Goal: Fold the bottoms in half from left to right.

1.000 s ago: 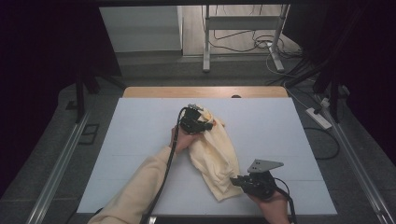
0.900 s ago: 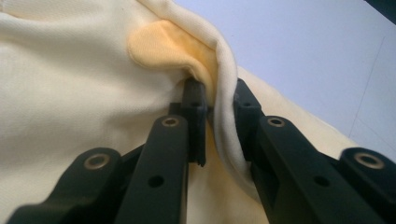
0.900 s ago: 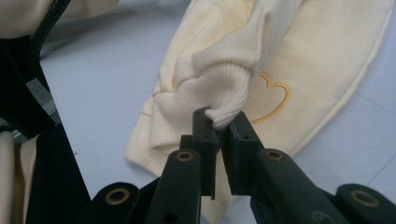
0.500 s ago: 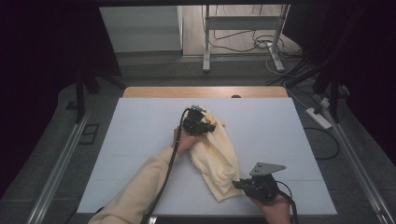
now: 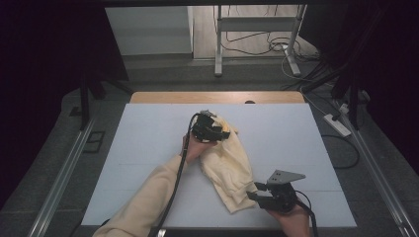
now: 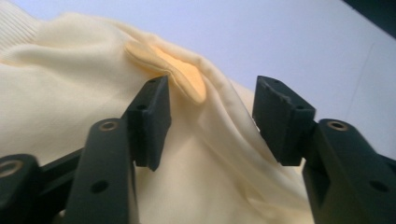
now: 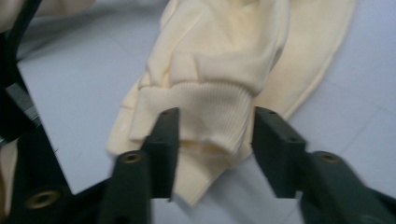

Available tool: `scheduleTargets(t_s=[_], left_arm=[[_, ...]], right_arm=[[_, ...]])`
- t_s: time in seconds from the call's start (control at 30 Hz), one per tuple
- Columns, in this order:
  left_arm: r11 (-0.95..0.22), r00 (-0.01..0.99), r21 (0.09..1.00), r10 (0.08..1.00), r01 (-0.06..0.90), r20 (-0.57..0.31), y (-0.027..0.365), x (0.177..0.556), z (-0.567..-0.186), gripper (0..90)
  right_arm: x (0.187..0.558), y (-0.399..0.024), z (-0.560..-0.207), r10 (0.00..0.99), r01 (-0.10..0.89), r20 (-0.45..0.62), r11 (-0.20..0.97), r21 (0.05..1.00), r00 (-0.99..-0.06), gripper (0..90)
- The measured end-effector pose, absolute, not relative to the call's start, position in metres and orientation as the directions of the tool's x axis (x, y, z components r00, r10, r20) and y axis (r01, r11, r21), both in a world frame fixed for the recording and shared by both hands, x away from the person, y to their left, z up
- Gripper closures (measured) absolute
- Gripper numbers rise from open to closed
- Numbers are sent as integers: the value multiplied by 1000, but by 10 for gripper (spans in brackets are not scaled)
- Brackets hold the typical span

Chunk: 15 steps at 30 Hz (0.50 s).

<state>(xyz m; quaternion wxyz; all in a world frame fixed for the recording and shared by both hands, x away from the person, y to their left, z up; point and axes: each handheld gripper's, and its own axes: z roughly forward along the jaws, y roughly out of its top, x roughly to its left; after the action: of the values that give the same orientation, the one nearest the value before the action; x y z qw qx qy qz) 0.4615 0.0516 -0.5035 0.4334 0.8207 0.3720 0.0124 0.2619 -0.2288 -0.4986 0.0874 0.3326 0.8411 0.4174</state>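
Both tongs have just been opening up: the left tongs [image 5: 217,132] stand parted over the far end of the cream sweater [image 5: 228,168], with a ridge of fabric and its yellow-orange label [image 6: 184,74] lying loose between the jaws, and the right tongs [image 5: 256,193] are parted too, the ribbed cuff [image 7: 205,112] sitting between them with no pad pressing on it.

So neither one is gripping anything right now. The sweater lies bunched in a long diagonal heap across the middle of the white desk [image 5: 148,148], running from the left tongs down to the right ones near the front edge. Looks to me like a set-down just got finished, but the thing is far from tidy (still crumpled, sleeve doubled over the body), so any flattening or folding is all still ahead.

Nothing else sits on the desk to get in the way. Past the far edge there's a metal stand [image 5: 217,44] and a tangle of cables [image 5: 257,47] on the floor, plus a power strip [image 5: 337,124] off to the right, all well apart from the work.
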Motion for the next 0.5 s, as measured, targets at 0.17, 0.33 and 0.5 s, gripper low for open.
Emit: scheduleTargets(t_s=[0.17, 0.33, 0.5], left_arm=[[-363, 735, 728, 618, 581, -278, 59, 453, -498, 390], [-366, 737, 739, 625, 566, -255, 69, 444, -496, 380], [-370, 731, 742, 642, 559, -230, 84, 435, -495, 361]], right_arm=[[269, -231, -494, 654, 496, 135, 407, 767, -744, 375], [276, -225, -489, 647, 493, 144, 400, 773, -749, 358], [287, -218, -487, 636, 484, 139, 407, 775, -759, 357]])
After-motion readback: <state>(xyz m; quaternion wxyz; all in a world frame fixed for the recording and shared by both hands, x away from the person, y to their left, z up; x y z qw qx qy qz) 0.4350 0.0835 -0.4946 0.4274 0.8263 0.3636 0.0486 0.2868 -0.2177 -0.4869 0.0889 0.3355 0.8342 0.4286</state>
